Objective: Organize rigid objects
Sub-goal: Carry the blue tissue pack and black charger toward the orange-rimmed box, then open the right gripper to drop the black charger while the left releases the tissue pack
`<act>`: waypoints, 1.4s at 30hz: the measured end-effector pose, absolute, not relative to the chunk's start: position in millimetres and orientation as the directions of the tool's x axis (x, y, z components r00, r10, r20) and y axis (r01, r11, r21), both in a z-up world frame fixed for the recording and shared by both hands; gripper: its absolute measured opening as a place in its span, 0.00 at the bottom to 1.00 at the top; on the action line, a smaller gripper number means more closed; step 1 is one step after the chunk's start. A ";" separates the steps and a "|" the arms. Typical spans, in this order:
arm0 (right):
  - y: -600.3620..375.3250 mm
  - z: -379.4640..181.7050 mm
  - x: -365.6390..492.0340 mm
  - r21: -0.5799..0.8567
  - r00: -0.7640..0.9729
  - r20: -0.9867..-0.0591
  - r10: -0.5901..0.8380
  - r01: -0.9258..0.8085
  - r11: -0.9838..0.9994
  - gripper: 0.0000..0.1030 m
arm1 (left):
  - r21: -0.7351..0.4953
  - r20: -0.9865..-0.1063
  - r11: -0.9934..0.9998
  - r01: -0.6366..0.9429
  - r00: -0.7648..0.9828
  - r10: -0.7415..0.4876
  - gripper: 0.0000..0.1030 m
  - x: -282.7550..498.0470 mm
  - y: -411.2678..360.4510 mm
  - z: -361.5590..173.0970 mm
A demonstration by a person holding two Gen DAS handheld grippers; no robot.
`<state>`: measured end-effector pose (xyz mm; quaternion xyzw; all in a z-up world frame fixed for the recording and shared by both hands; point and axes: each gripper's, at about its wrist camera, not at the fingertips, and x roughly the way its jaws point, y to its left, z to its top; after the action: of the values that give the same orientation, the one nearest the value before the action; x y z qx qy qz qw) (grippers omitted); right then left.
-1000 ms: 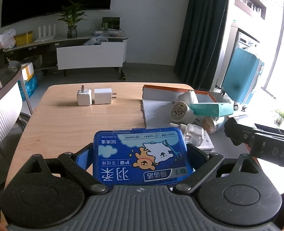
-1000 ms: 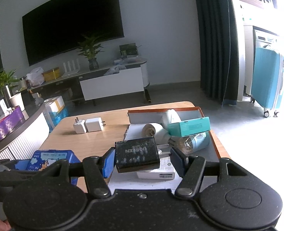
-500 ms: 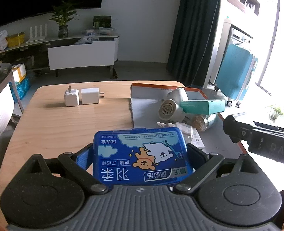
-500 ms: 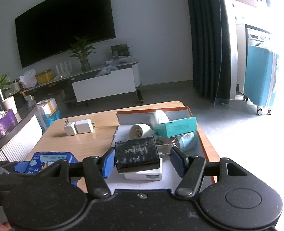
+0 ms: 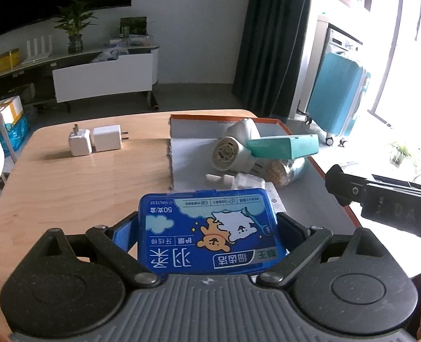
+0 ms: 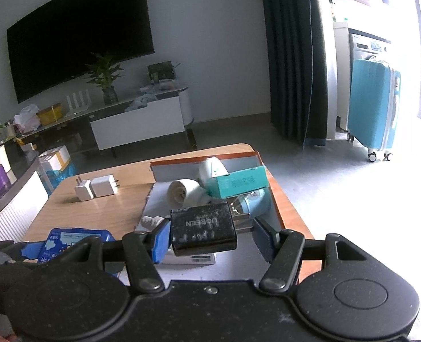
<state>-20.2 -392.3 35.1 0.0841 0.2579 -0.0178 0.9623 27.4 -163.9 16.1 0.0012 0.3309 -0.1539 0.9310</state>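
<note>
My left gripper [image 5: 207,233] is shut on a blue floss-pick box [image 5: 207,230] with a cartoon bear, held above the near part of the wooden table [image 5: 82,182]. My right gripper [image 6: 210,235] is shut on a black UGREEN charger [image 6: 203,228], its metal prongs pointing right, held above the grey tray [image 6: 179,172]. The blue box also shows at the lower left of the right wrist view [image 6: 76,238]. Two white plug adapters [image 5: 95,141] stand side by side at the table's far left.
The orange-rimmed grey tray [image 5: 193,131] holds a white hair dryer [image 5: 236,148], a teal box [image 5: 281,146], a clear packet and small white parts. A teal suitcase [image 5: 336,97] stands on the floor to the right. A TV stand runs along the far wall.
Both grippers have pulled back and up a little with their objects still held; the table items look slightly farther away and shifted left. Nothing on the table has moved.
</note>
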 end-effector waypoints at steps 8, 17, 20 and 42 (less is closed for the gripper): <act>-398.9 27.9 -14.3 0.161 0.856 -0.517 0.009 0.087 0.983 0.71 | -0.097 -0.631 0.949 0.301 0.719 -0.293 0.97 30.2 -170.6 10.9; -400.1 20.1 -5.1 0.164 0.840 -0.542 0.012 0.092 0.982 0.72 | -0.100 -0.647 0.946 0.307 0.702 -0.296 0.97 35.4 -175.3 5.6; -399.7 17.7 -0.8 0.165 0.834 -0.552 0.014 0.093 0.982 0.72 | -0.102 -0.652 0.946 0.309 0.697 -0.298 0.97 37.0 -177.3 3.1; -416.2 17.5 1.5 0.206 0.857 -0.514 -0.039 0.167 0.964 0.73 | -0.122 -0.682 0.921 0.371 0.642 -0.349 0.97 46.7 -196.4 -5.8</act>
<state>1.5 -416.2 17.5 0.1225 0.2622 -0.0538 0.9557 46.7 -196.4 -5.8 0.0143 0.3734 -0.1986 0.9060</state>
